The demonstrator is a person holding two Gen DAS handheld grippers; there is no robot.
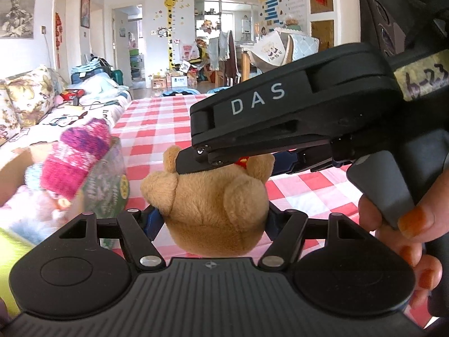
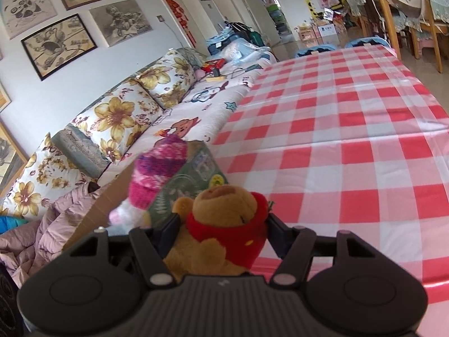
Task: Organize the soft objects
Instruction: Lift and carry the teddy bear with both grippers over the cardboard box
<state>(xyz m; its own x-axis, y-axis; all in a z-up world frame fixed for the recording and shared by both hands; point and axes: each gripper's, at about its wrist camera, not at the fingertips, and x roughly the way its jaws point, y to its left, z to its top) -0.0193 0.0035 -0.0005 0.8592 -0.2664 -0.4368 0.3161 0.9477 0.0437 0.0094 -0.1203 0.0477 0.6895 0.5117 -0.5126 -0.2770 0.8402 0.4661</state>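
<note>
A tan teddy bear [image 1: 213, 196] in a red shirt [image 2: 224, 219] hangs above the table, held from both sides. My left gripper [image 1: 212, 216] is shut on its lower body, with a blue pad pressed into each flank. My right gripper [image 2: 224, 230] is shut on its chest and shoulders; in the left wrist view it reaches in from the right, and one finger [image 1: 196, 160] lies across the bear's top. To the left, a doll in a pink knitted hat [image 1: 75, 157] [image 2: 157, 174] sits in a cardboard box with a green printed side [image 1: 109, 185] [image 2: 193, 174].
A red and white checked tablecloth [image 2: 350, 140] stretches far ahead. A sofa with floral cushions [image 2: 126, 112] runs along the left, and a pink padded jacket [image 2: 42, 233] lies on it. A hand with orange nails [image 1: 407, 238] grips the right gripper's handle.
</note>
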